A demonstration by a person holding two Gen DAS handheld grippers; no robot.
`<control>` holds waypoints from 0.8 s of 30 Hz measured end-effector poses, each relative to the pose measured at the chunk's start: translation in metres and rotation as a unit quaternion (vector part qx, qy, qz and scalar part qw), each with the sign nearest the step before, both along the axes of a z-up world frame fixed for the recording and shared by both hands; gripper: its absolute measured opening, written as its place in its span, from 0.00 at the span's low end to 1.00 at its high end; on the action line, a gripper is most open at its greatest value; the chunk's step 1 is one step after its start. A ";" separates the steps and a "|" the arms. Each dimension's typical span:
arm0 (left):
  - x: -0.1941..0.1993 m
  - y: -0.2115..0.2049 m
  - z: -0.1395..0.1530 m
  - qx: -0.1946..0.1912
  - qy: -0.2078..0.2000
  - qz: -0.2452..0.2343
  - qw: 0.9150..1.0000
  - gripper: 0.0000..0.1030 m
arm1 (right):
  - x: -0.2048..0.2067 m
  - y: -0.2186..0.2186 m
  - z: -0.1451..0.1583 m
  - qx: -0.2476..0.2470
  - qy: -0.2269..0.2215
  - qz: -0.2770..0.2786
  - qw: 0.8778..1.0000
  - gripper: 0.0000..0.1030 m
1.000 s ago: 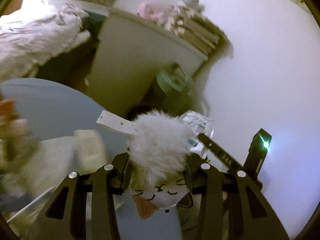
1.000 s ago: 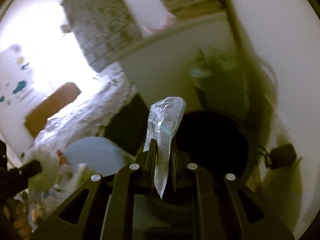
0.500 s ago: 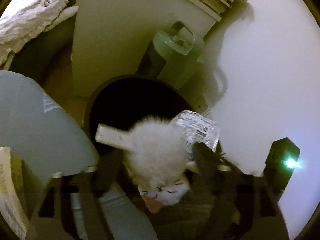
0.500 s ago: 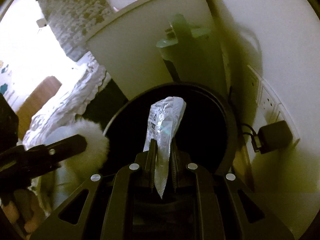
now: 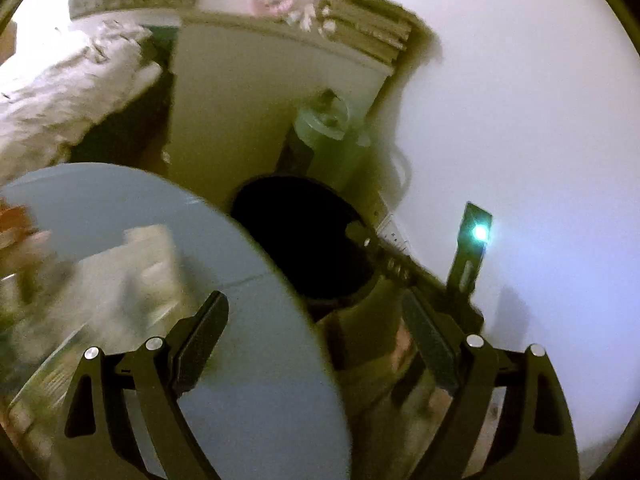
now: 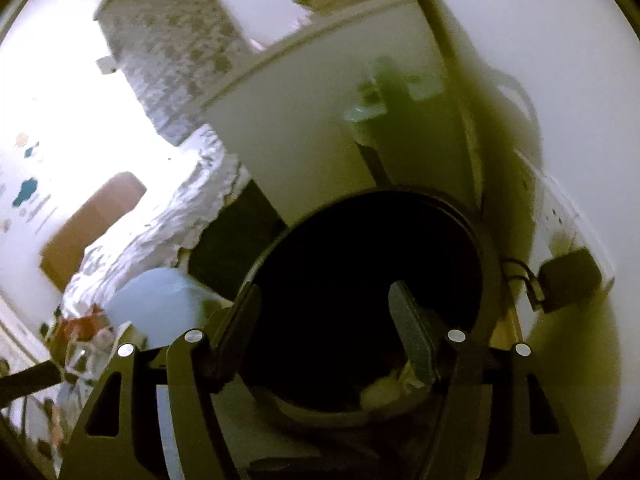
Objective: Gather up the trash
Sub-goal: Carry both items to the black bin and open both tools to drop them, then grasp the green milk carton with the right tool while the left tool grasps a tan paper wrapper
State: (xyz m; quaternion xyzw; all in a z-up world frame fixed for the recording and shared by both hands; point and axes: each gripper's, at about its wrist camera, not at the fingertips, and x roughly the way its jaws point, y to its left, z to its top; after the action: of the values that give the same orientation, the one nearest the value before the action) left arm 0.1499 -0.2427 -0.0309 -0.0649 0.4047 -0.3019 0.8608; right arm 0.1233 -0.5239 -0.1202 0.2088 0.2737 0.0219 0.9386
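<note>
Both claws are empty. Right gripper [image 6: 324, 320] has its jaws spread over the mouth of the black bin [image 6: 486, 248], which fills the centre and lower right of the right wrist view; they have just been opening, nothing between them. Left gripper [image 5: 316, 334] is wider still, also just been opening, nothing gripped, low in its frame over the edge of the round blue table [image 5: 120, 200], with the bin [image 5: 304, 236] at frame centre beyond it.

Trash: pale crumpled bits [image 6: 384, 392] sit inside the bin near its lower rim, just under the right finger in the right wrist view. Too dark to say which pieces they are.

Risks as I read them:
- Right fingers are over or just inside the rim. Pulling back low could clip the rim and tip or drag the bin.
- Charger block and cable [image 6: 568, 280] plugged into the wall at right of frame, close to the bin. A wide swing that way could snag it.
- Green canister [image 5: 324, 128] stands just behind the bin, against the white cabinet [image 5: 248, 100]. Pushing the bin back could knock it.
- Left wrist view is heavily blurred at lower left. Clutter on the table [image 5: 100, 280] is unreadable there, so the next pick could be misjudged or something that isn't trash grabbed.
</note>
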 end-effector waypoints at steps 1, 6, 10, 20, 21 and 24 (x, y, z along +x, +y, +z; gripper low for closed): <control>-0.015 0.020 0.005 0.007 -0.008 0.011 1.000 0.85 | -0.004 0.007 0.004 -0.002 -0.009 0.012 1.000 0.65; -0.074 0.127 0.010 0.072 -0.053 0.097 0.991 0.85 | -0.029 0.061 0.025 -0.009 -0.040 0.138 0.990 0.72; -0.102 0.198 -0.005 0.149 -0.059 0.126 0.979 0.85 | -0.047 0.145 0.052 -0.083 -0.052 0.322 0.942 0.78; -0.118 0.254 -0.043 0.295 -0.120 -0.030 0.948 0.85 | -0.052 0.298 0.062 -0.345 -0.015 0.581 0.737 0.83; -0.113 0.259 -0.044 0.296 -0.124 -0.042 0.946 0.85 | -0.046 0.310 0.057 -0.373 -0.009 0.590 0.716 0.83; -0.107 0.267 -0.047 0.299 -0.139 -0.071 0.941 0.85 | -0.036 0.336 0.045 -0.426 0.000 0.608 0.670 0.83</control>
State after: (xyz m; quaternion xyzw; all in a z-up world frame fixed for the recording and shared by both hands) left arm 0.0431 0.0245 -0.0779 0.2669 0.3565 -0.2330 0.8645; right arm 0.0869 -0.1880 -0.0753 -0.4263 0.3198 0.4693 0.7041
